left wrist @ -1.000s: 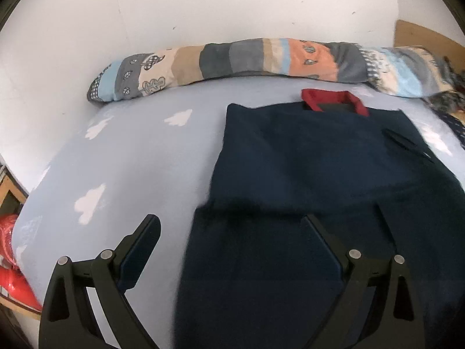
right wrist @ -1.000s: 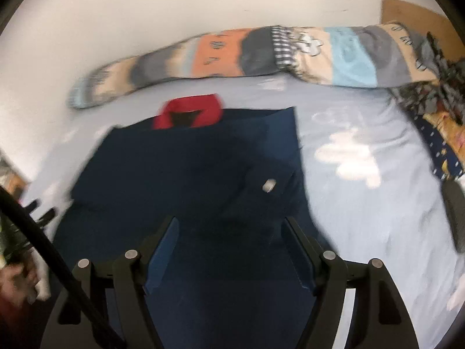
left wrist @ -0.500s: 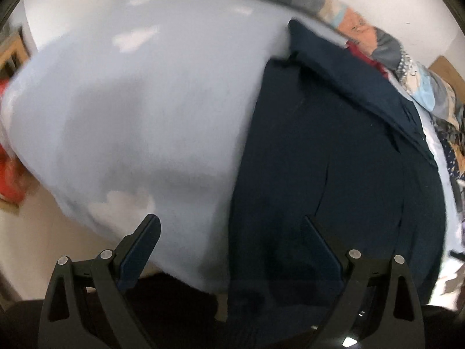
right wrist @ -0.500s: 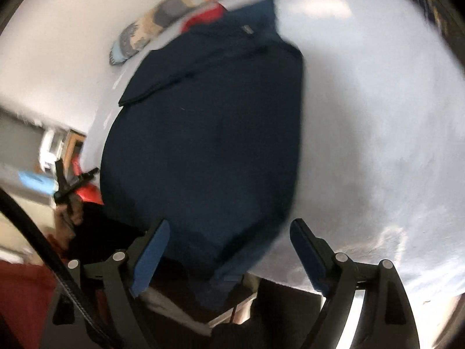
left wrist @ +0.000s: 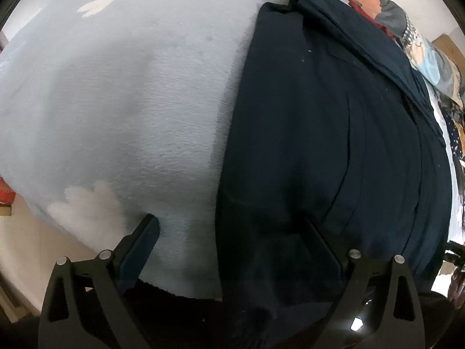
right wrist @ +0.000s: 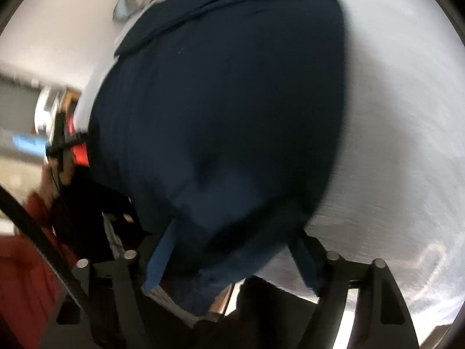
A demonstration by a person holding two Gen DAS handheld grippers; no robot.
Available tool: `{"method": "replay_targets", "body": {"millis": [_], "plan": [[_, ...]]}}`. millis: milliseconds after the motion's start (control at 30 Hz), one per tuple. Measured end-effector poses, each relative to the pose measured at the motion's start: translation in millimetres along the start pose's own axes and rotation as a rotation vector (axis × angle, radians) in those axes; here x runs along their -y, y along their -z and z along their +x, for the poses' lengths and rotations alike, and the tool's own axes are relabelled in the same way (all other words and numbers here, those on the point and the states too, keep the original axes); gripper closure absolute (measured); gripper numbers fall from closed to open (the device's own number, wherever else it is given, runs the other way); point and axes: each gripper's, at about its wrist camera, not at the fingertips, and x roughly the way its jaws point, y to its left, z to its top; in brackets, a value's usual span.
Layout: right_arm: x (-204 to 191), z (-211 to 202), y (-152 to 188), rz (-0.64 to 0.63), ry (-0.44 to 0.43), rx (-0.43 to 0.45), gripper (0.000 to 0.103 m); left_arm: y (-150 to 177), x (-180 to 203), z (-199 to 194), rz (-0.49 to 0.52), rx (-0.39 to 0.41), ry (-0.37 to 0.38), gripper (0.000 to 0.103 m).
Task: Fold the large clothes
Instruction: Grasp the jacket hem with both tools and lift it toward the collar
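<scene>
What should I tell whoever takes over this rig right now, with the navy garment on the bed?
Left claw: open, low over the near left edge of the navy garment, gripping nothing.
Right claw: jaws closing, the garment's near hem corner between them, pads not pressing yet.
The garment lies flat on the light blue cloud blanket, red collar at the far end by the patchwork bolster.
Done: sides appear folded in.
Left: pinch both near corners and fold the hem up toward the collar.

Right wrist view is all motion blur — navy garment [right wrist: 226, 110] hem detail lost, patterned bolster [left wrist: 430, 58] cut off by the frame edge.
</scene>
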Motion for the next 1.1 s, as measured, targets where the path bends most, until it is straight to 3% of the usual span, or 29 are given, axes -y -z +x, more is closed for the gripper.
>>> {"method": "replay_targets", "body": {"millis": [100,200,267,333,367,400,467,500,567,633,800,933,1000,1100], "plan": [[-28.6,22.6,-2.7,-0.093,0.099,-0.086,0.032,3.3,4.7,0.4,0.046,-0.012,-0.028,0.008],[-37.9,32.0,1.8,-0.122,0.18,-0.148,0.038,12.3,8.8,-3.5,0.093,-0.038,-0.052,0.016],[-34.3,30.6,2.6,-0.101,0.162,-0.153,0.038,19.7,10.7,1.0,0.118,-0.083,-0.056,0.016],[-28.2,32.1,1.6,-0.087,0.17,-0.162,0.045,23.0,12.1,9.8,0.128,-0.123,-0.069,0.015],[-28.3,32.7,-0.1,-0.086,0.19,-0.153,0.064,22.7,13.7,8.5,0.133,-0.113,-0.072,0.02],[-25.2,30.3,-1.1,-0.093,0.198,-0.142,0.091,23.2,16.0,5.5,0.142,-0.101,-0.067,0.024],[-31.7,22.8,-2.9,-0.123,0.207,-0.11,0.095,25.3,18.9,-3.7,0.153,-0.07,-0.05,0.056],[-36.2,16.7,-2.9,-0.134,0.209,-0.09,0.095,26.3,19.4,-6.8,0.154,-0.064,-0.037,0.064],[-44.3,5.6,-3.3,-0.149,0.196,-0.047,0.096,27.9,18.5,-13.4,0.148,-0.052,-0.006,0.09],[-48.7,-11.9,-4.1,-0.133,0.168,0.011,0.096,33.3,13.2,-27.2,0.154,-0.023,0.034,0.098],[-59.3,-49.4,-1.7,-0.111,0.1,0.157,0.096,36.1,24.0,-58.9,0.24,0.048,0.124,0.099],[-60.5,-71.3,-3.3,-0.085,0.048,0.256,0.097,31.4,24.5,-70.9,0.232,0.065,0.162,0.099],[-58.6,-76.1,-3.9,-0.075,0.037,0.272,0.097,34.0,18.5,-58.3,0.23,0.056,0.16,0.099],[-53.3,-61.2,-1.0,-0.054,0.042,0.209,0.096,27.3,36.1,-39.2,0.236,0.018,0.131,0.099]]}}
